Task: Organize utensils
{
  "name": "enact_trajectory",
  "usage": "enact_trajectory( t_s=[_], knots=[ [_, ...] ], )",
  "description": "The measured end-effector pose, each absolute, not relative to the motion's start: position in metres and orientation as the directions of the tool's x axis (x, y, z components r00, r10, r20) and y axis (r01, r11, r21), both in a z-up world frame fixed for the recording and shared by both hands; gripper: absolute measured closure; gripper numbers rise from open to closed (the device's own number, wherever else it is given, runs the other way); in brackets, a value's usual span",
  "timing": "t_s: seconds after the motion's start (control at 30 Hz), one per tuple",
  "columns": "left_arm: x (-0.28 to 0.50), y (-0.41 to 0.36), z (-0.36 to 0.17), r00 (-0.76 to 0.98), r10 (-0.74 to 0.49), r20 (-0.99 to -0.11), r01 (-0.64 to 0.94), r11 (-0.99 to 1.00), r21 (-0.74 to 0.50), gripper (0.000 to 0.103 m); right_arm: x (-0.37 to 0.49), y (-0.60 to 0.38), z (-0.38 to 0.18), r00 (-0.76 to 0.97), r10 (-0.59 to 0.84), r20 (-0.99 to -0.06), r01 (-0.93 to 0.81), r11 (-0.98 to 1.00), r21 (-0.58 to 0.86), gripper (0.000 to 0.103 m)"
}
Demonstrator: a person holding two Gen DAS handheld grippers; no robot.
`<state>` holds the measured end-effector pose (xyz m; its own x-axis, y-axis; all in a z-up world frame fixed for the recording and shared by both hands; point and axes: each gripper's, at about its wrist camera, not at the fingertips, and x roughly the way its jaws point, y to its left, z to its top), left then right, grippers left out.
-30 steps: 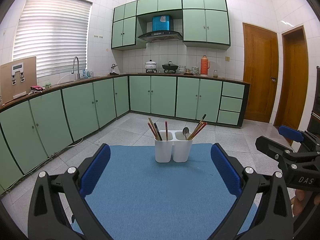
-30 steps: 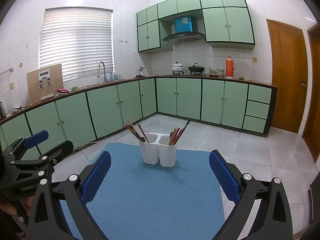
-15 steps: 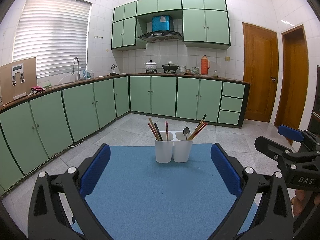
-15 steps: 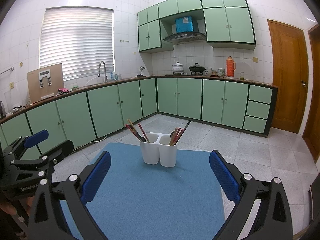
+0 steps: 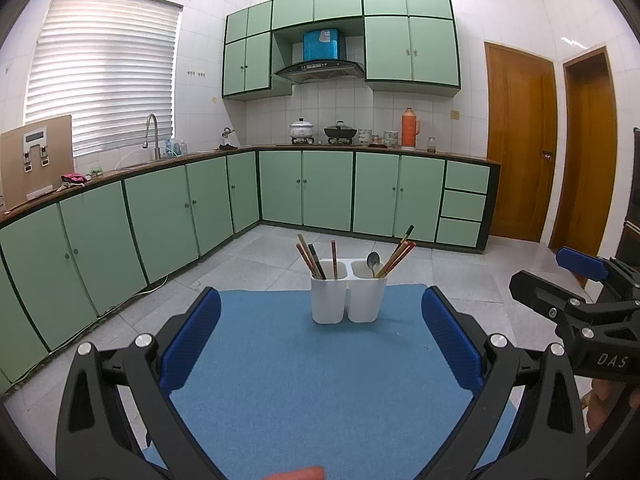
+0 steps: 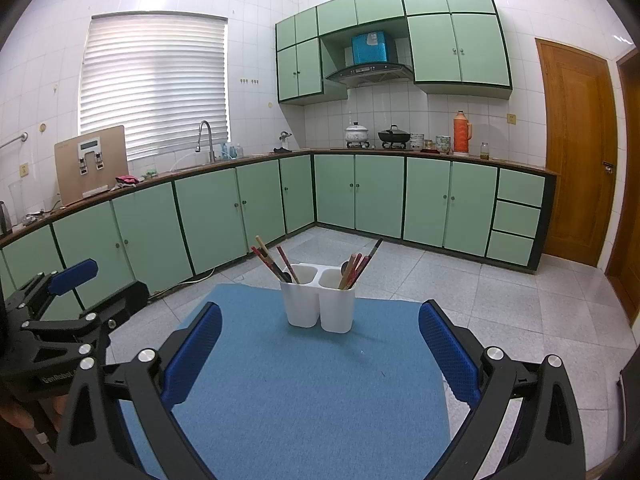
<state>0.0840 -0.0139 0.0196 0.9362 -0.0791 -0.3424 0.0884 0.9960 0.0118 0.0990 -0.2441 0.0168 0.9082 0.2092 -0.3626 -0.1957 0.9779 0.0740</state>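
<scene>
A white two-cup utensil holder [image 5: 348, 298] stands at the far end of a blue mat [image 5: 320, 380]. Its left cup holds several chopsticks [image 5: 316, 260]; its right cup holds a metal spoon [image 5: 373, 261] and more chopsticks [image 5: 398, 252]. The holder also shows in the right wrist view [image 6: 318, 300]. My left gripper [image 5: 320, 344] is open and empty, well short of the holder. My right gripper [image 6: 320, 348] is open and empty, also short of it. Each gripper shows at the edge of the other's view. A red-orange object [image 5: 296, 472] peeks in at the bottom edge, mostly hidden.
The mat lies on a table in a kitchen with green cabinets [image 5: 160, 220], a tiled floor [image 5: 260, 256] and wooden doors [image 5: 516, 144]. The counter carries a sink tap [image 5: 150, 132], pots [image 5: 340, 132] and an orange flask [image 5: 409, 132].
Almost nothing has moved. A red-orange object now shows at the bottom edge of the left wrist view.
</scene>
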Motion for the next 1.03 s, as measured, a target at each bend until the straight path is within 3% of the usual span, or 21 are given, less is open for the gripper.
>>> enact_trajectory(
  t_s=[1.03],
  knots=[
    [0.0888, -0.0172, 0.0163, 0.936, -0.066, -0.347, 0.072, 0.997, 0.003, 0.006, 0.0998, -0.2437, 0.0101, 0.906, 0.209, -0.369, -0.196, 0.978, 0.073, 0.006]
  ],
)
